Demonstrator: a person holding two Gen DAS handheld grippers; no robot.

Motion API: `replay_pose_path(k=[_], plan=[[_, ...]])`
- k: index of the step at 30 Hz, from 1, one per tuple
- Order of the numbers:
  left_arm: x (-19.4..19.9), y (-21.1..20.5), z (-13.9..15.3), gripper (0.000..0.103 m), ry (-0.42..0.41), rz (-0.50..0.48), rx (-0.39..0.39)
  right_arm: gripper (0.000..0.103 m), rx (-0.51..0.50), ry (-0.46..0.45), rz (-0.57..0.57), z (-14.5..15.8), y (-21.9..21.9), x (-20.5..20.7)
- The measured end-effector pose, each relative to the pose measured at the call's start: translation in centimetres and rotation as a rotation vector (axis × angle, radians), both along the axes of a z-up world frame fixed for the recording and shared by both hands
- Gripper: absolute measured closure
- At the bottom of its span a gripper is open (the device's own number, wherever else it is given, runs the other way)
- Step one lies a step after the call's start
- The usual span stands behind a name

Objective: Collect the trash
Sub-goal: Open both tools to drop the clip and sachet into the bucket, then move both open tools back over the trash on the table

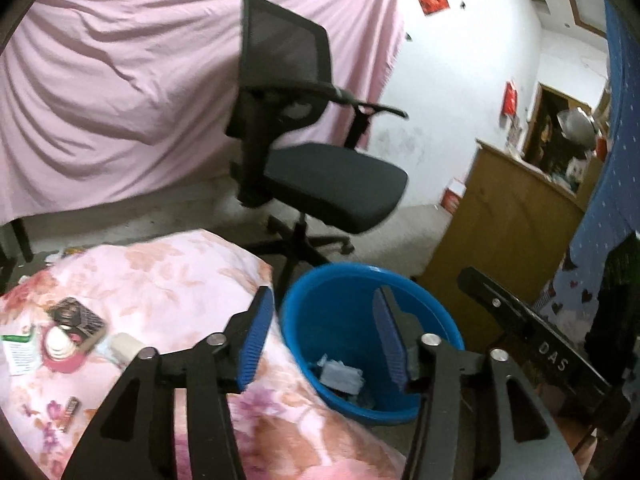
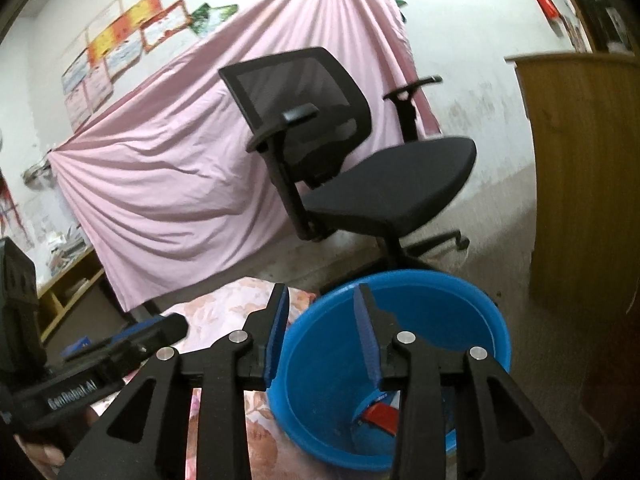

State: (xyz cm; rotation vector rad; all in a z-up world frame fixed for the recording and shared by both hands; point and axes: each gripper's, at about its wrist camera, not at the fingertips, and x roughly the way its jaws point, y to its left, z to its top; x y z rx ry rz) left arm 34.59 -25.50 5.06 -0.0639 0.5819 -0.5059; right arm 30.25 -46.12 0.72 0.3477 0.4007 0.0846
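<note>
Left gripper (image 1: 318,336) sits w/ jaws about half apart, nothing between them; right gripper (image 2: 322,332) sits narrower but also parted, also empty. Both hang over the round blue plastic bucket (image 1: 436,304), our landmark.

Inside the bucket we see crumpled pale wrappers (image 1: 340,374) from the left wrist view, and a red packet (image 2: 380,416) from the right wrist view, so we judge a drop-off step just done.

Next move, we think: swing the left gripper back to the pink floral quilt (image 1: 168,276) left of the bucket and open wider for the bigger bits.

Left on the quilt, as far as we can count:
- 1 dark patterned box (image 1: 78,318)
- 1 pink-and-white round tub (image 1: 60,350)
- 1 cream lump (image 1: 126,346)
- 1 green-edged leaflet (image 1: 18,352)
- 1 brown wrapper (image 1: 68,414)

1 black mesh office chair (image 1: 308,152) stands behind the bucket.
</note>
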Motion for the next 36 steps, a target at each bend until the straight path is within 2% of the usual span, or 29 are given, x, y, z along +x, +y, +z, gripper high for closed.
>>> replay_pose_path(k=[1, 3, 4, 5, 6, 7, 10, 12, 20, 26, 36], plan=[[-0.2, 0.6, 0.3, 0.047, -0.013, 0.016, -0.007, 0.062, -0.006, -0.014, 0.001, 0.2, 0.2, -0.1], [-0.7, 2.2, 1.0, 0.038, -0.045, 0.065, -0.021, 0.051, -0.019, -0.041, 0.007, 0.6, 0.8, -0.3], [-0.9, 2.8, 1.2, 0.026, -0.053, 0.085, -0.024, 0.048, -0.029, -0.052, 0.011, 0.8, 1.2, -0.3], [-1.1, 3.7, 1.4, 0.014, -0.063, 0.114, -0.029, 0.040, -0.038, -0.058, 0.012, 1.1, 1.5, -0.3], [-1.5, 4.6, 1.7, 0.010, -0.081, 0.152, -0.034, 0.027, -0.049, -0.068, 0.015, 1.3, 2.1, -0.4], [-1.8, 5.4, 1.8, 0.005, -0.101, 0.186, -0.038, 0.022, -0.054, -0.080, 0.016, 1.5, 2.4, -0.5], [-3.0, 7.9, 2.3, 0.002, -0.170, 0.282, -0.037, 0.016, -0.070, -0.135, 0.040, 2.3, 3.8, -0.9], [-3.6, 9.3, 2.4, 0.002, -0.192, 0.333, -0.022, 0.001, -0.090, -0.175, 0.053, 2.7, 4.8, -1.1], [-6.8, 14.1, 1.9, 0.002, -0.288, 0.452, 0.010, 0.000, -0.157, -0.295, 0.174, 3.8, 9.9, -2.2], [-9.0, 16.8, 1.1, 0.002, -0.335, 0.506, 0.028, 0.000, -0.216, -0.366, 0.230, 4.1, 13.9, -3.0], [-11.7, 21.4, -0.1, 0.002, -0.399, 0.583, 0.068, 0.000, -0.238, -0.369, 0.310, 3.6, 18.2, -2.1]])
